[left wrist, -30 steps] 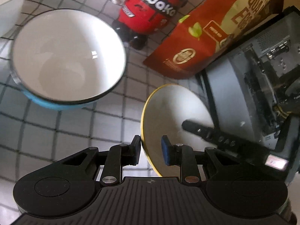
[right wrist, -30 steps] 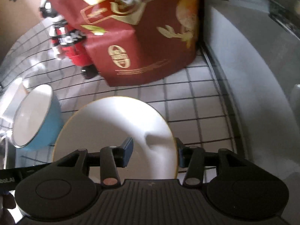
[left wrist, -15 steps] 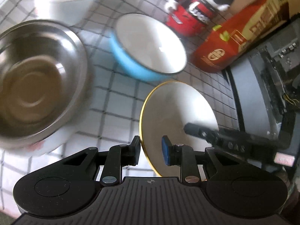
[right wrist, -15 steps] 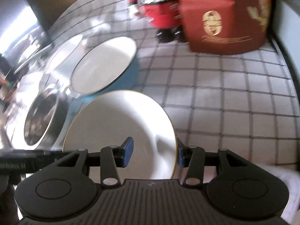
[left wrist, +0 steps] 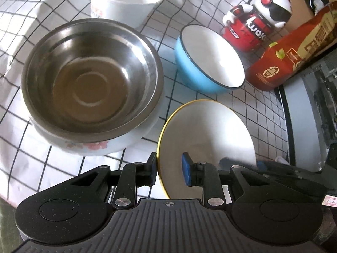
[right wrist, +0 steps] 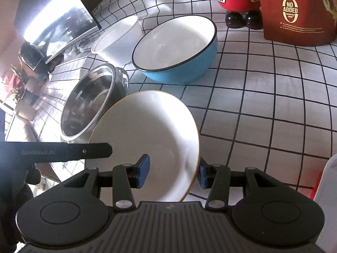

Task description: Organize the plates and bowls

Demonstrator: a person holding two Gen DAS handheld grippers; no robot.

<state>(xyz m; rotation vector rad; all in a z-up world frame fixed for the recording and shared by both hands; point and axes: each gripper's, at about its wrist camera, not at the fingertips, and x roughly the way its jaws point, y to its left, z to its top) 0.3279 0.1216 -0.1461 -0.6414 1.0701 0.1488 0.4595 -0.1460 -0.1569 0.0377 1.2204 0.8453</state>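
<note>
A white plate with a yellow rim [left wrist: 208, 135] is held tilted above the checked cloth. My left gripper [left wrist: 169, 171] is shut on its left rim. My right gripper [right wrist: 171, 174] straddles its right rim [right wrist: 147, 135], the jaws wide and not clearly pressing on it. To the left, a steel bowl [left wrist: 88, 73] sits nested in a white floral bowl [left wrist: 92, 147]; it also shows in the right wrist view [right wrist: 90, 103]. Beyond stand a blue bowl [left wrist: 208, 57], also seen from the right wrist [right wrist: 179, 50], and a white bowl [left wrist: 124, 0].
A red toy figure [left wrist: 259, 23] and a red carton [left wrist: 294, 48] stand at the back right. A grey appliance [left wrist: 307, 113] borders the right side. A dark screen [right wrist: 59, 14] leans at the far left of the right wrist view.
Both grippers have carried the plate back and left, away from the carton. The steel bowl and white bowl have come into view beside it.
</note>
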